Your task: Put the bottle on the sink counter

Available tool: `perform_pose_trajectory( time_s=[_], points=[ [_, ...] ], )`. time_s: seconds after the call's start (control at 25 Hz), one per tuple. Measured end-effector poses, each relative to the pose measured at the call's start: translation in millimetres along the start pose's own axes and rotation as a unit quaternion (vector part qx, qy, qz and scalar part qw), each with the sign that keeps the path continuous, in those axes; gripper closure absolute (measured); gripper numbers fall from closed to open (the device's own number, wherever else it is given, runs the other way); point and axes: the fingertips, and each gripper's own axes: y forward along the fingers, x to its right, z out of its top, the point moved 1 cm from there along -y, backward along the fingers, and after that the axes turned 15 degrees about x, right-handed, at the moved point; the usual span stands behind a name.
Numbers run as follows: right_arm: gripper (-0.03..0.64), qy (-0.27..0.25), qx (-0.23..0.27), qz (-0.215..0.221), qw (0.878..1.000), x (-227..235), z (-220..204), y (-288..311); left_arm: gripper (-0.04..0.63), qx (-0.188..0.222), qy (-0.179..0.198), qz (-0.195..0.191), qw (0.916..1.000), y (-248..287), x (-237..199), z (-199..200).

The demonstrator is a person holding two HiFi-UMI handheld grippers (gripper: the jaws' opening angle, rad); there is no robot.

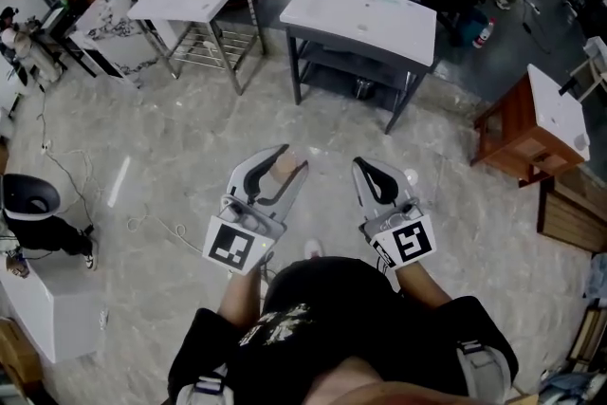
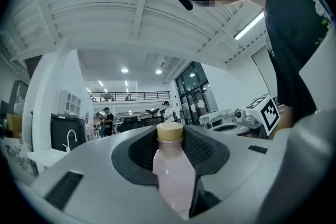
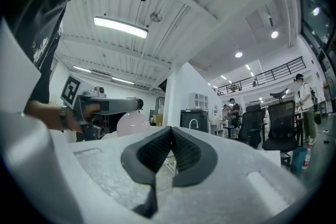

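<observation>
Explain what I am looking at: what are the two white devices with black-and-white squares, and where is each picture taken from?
There is no robot here. A person carries a two-jaw gripper in each hand, and the patterned cubes are part of them. The head view looks down from the person's head onto the left gripper and right gripper, with white sink counters ahead across the floor. The other two pictures come from cameras riding on each gripper, looking along its jaws. The left gripper holds a bottle of pale pink liquid with a tan cap. The right gripper's jaws are shut on nothing. The bottle is not yet on a counter.
</observation>
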Motion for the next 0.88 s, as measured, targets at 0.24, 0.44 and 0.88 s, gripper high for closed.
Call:
perform_pose_trajectory(
  time_s=[0.24, 0.44, 0.88],
  points=[
    [0.621, -0.014, -0.006, -0.016, 1.000, 5.0, -12.8, 27.6, 0.445, 0.009, -0.025, -0.011, 0.9996, 7.6, -37.2, -11.4],
    [0.621, -0.025, -0.012, -0.032, 0.999, 17.5, -15.1, 32.6, 0.445, 0.013, -0.031, -0.021, 0.9992, 16.0, -46.0, -17.3],
    [0.621, -0.019, -0.010, -0.034, 0.999, 41.0, -34.0, 56.8, 0.445, 0.004, -0.037, -0.019, 0.9991, 26.9, -66.5, -30.4]
  ],
)
